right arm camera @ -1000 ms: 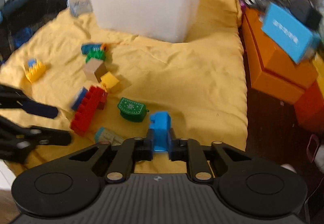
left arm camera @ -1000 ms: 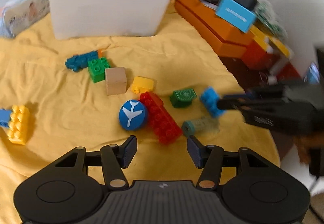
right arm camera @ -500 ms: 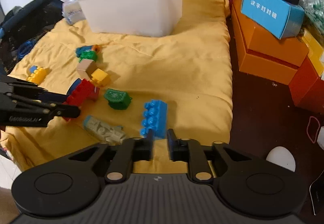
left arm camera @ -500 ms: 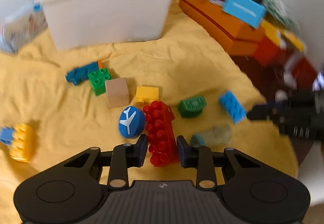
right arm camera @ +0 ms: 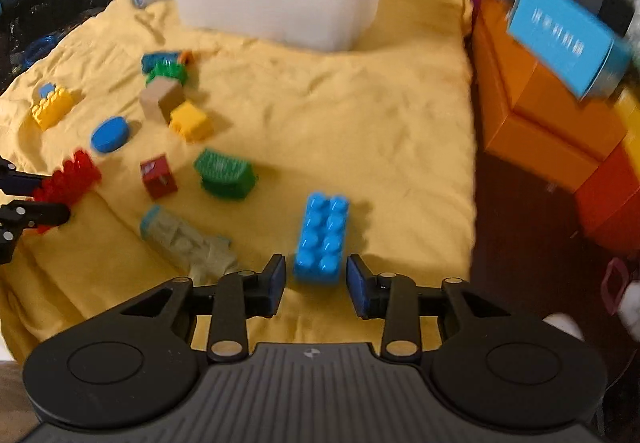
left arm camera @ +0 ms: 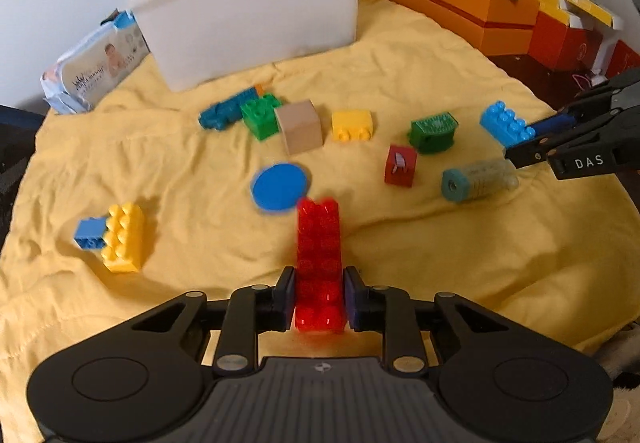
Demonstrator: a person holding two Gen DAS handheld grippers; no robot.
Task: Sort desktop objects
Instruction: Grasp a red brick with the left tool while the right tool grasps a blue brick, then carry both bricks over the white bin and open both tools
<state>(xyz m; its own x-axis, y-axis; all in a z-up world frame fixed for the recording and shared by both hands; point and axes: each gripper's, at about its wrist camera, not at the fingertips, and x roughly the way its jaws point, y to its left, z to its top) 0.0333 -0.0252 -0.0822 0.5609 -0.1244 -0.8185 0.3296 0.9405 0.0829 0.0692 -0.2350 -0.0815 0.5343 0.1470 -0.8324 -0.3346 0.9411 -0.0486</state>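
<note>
One view only: tissue pack (left arm camera: 94,71) print.

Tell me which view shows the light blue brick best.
The right wrist view: the light blue brick lies close and whole, studs up, between the open fingers of the right gripper, untouched. In the left wrist view the brick appears small near the right edge, one end meeting the right gripper's tips.

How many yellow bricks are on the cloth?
2: a small yellow brick right of the wooden cube, a big yellow brick at far left. The bin's inside is hidden.
</note>
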